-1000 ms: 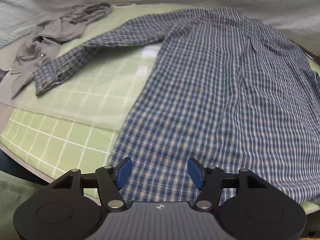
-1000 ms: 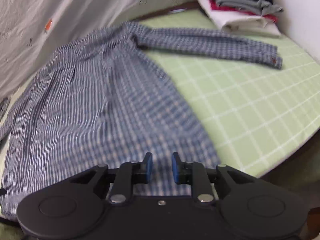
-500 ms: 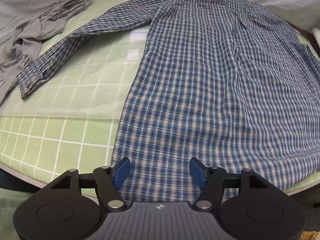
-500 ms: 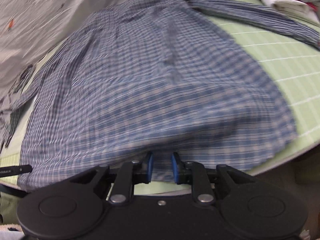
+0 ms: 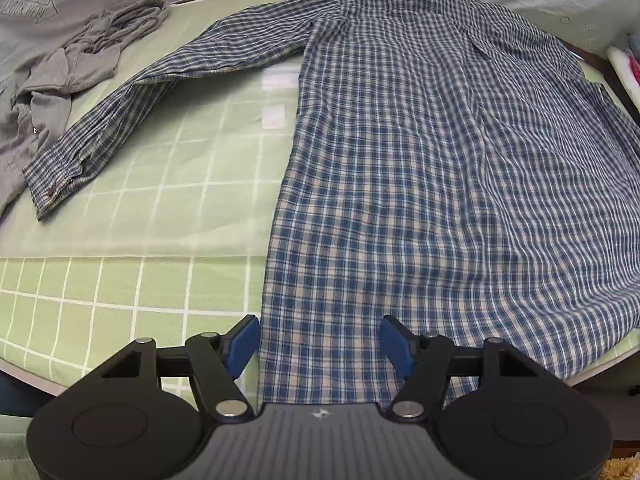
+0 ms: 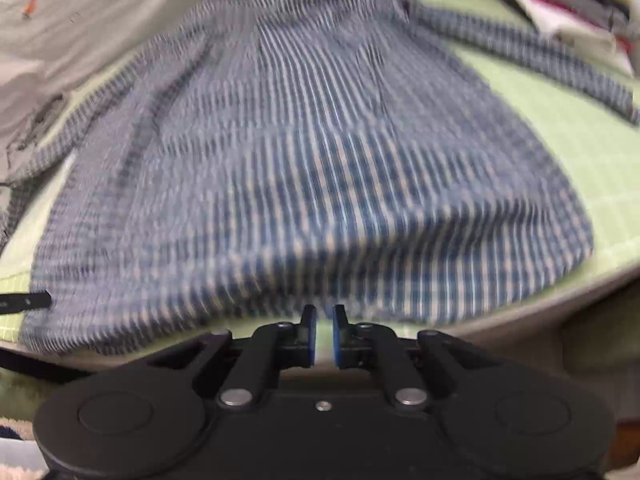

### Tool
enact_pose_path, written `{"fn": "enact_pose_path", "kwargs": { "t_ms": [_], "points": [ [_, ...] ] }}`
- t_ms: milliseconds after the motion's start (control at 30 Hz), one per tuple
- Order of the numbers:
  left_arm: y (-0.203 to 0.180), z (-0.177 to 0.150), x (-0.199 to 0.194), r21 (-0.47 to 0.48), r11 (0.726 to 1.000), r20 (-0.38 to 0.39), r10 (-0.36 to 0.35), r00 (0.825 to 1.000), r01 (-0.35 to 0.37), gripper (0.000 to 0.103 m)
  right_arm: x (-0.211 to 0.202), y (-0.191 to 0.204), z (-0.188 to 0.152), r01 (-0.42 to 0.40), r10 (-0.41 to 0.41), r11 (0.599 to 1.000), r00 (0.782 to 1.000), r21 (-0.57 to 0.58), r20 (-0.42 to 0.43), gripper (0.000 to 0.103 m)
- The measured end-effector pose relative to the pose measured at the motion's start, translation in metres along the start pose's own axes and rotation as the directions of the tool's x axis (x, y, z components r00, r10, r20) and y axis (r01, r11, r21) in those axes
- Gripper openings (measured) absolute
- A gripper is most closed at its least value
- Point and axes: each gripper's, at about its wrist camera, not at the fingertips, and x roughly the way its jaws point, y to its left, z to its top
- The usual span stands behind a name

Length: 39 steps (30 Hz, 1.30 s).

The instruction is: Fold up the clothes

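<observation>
A blue plaid shirt (image 5: 400, 160) lies spread flat on the green checked mat (image 5: 140, 240), hem toward me, collar at the far end. Its left sleeve (image 5: 160, 92) stretches out to the left. My left gripper (image 5: 320, 328) is open wide just above the hem's left corner, and the fabric lies between and under its blue pads (image 5: 244, 340). In the blurred right wrist view, my right gripper (image 6: 324, 312) is at the shirt (image 6: 300, 140) hem's middle-right. Its pads are nearly together, with the hem edge pinched at their tips. The right sleeve (image 6: 540, 56) lies out to the right.
A crumpled grey garment (image 5: 60, 80) lies at the mat's far left, beside the sleeve cuff. A stack of folded clothes (image 6: 568, 0) sits at the far right corner. Grey sheeting (image 6: 80, 20) runs behind the mat. The table's front edge (image 6: 520, 308) is right below the hem.
Both grippers have drawn back toward the hem and front edge. The right gripper's fingers have narrowed from a wider gap onto the hem. The left gripper stayed open.
</observation>
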Motion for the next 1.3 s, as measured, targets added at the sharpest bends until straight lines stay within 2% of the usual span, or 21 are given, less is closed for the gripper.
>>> {"fn": "enact_pose_path", "kwargs": {
  "t_ms": [133, 200, 267, 433, 500, 533, 567, 600, 633, 733, 933, 1067, 1133, 1233, 1300],
  "points": [
    [-0.004, 0.002, 0.001, 0.022, 1.0, 0.001, -0.006, 1.0, 0.006, 0.068, 0.009, 0.009, 0.007, -0.005, 0.005, 0.999, 1.0, -0.032, -0.006, 0.018],
    [-0.005, 0.003, 0.001, 0.025, 1.0, 0.004, -0.013, 1.0, 0.013, 0.07, 0.015, 0.006, 0.008, -0.017, 0.017, 1.0, 1.0, -0.002, -0.01, 0.03],
    [-0.005, 0.004, 0.001, 0.019, 1.0, 0.006, -0.024, 1.0, 0.023, 0.073, 0.019, 0.003, 0.008, -0.015, 0.015, 0.999, 1.0, 0.029, 0.004, 0.047],
    [-0.008, 0.0, -0.003, -0.013, 1.0, 0.028, -0.02, 0.999, 0.021, 0.073, 0.023, 0.007, -0.004, -0.029, 0.029, 0.999, 0.999, 0.018, 0.027, 0.062],
    [-0.01, -0.003, -0.007, -0.036, 0.999, 0.042, -0.018, 0.999, 0.019, 0.073, 0.024, 0.009, -0.007, -0.023, 0.024, 0.999, 0.999, -0.028, 0.033, 0.06],
    [-0.011, -0.005, -0.01, -0.051, 0.999, 0.052, -0.017, 0.999, 0.019, 0.073, 0.024, 0.011, -0.008, -0.008, 0.01, 0.998, 0.999, -0.067, 0.036, 0.048],
    [-0.014, -0.007, -0.012, -0.063, 0.998, 0.06, -0.012, 0.998, 0.016, 0.073, 0.025, 0.014, -0.008, 0.006, -0.002, 0.993, 0.999, -0.115, 0.04, 0.03],
    [-0.016, -0.01, -0.014, -0.074, 0.997, 0.064, -0.005, 0.998, 0.01, 0.073, 0.025, 0.015, -0.008, -0.01, 0.016, 0.989, 0.999, -0.146, 0.039, 0.023],
    [-0.019, -0.012, -0.017, -0.084, 0.996, 0.067, 0.002, 0.998, 0.003, 0.073, 0.026, 0.016, -0.008, -0.029, 0.035, 0.985, 0.999, -0.169, 0.036, 0.009],
    [-0.026, -0.019, -0.029, -0.092, 0.996, 0.088, 0.012, 0.996, -0.004, 0.073, 0.025, 0.01, -0.005, -0.07, 0.075, 0.98, 0.997, -0.184, 0.022, 0.003],
    [-0.044, -0.036, -0.045, -0.124, 0.992, 0.113, 0.025, 0.993, -0.011, 0.073, 0.019, -0.011, 0.0, -0.145, 0.146, 0.982, 0.989, -0.121, 0.0, 0.0],
    [-0.053, -0.051, -0.052, -0.13, 0.991, 0.118, 0.042, 0.992, -0.026, 0.073, 0.005, -0.026, -0.011, -0.163, 0.167, 0.98, 0.986, -0.115, 0.023, 0.0],
    [-0.056, -0.055, -0.052, -0.148, 0.989, 0.114, 0.029, 0.993, -0.012, 0.073, -0.001, -0.033, -0.016, -0.167, 0.172, 0.979, 0.984, -0.114, 0.038, 0.0],
    [-0.06, -0.061, -0.05, -0.178, 0.984, 0.108, 0.003, 0.994, 0.016, 0.073, 0.001, -0.037, -0.012, -0.146, 0.155, 0.98, 0.986, -0.137, 0.056, 0.003],
    [-0.062, -0.064, -0.049, -0.198, 0.98, 0.105, -0.014, 0.994, 0.035, 0.073, 0.004, -0.042, -0.007, -0.148, 0.156, 0.982, 0.986, -0.118, 0.059, 0.009]
  ]
}}
